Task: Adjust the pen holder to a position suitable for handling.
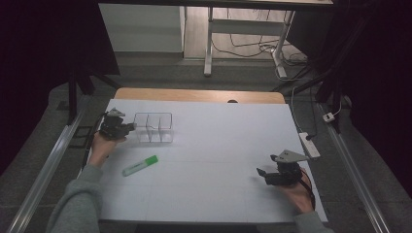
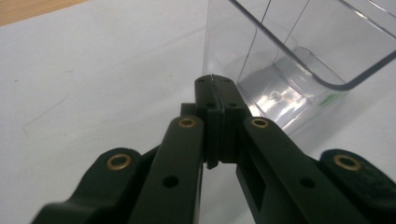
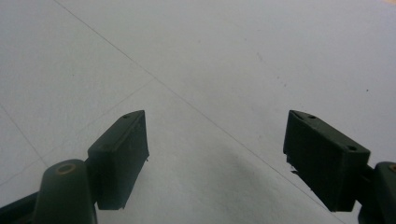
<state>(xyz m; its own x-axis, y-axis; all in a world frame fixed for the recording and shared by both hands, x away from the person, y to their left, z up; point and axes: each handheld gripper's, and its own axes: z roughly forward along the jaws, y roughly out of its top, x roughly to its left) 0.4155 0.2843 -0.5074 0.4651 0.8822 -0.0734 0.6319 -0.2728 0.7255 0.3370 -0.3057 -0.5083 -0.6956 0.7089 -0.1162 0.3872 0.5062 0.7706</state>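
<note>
I keep the left gripper (image 1: 130,128) clenched on nothing, touching the clear organizer (image 1: 154,127) at upper left of the bench (image 1: 218,145). The right gripper (image 1: 263,174) rests released. Next I probably fetch the green marker (image 1: 140,165).

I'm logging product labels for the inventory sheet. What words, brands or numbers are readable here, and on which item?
None can be read.
Green highlighter: any print on the barrel is too small and blurred to make out.
Clear divided organizer: no label or lettering visible, including close up in the left gripper view.
White table surface: only faint lines, no text.
</note>
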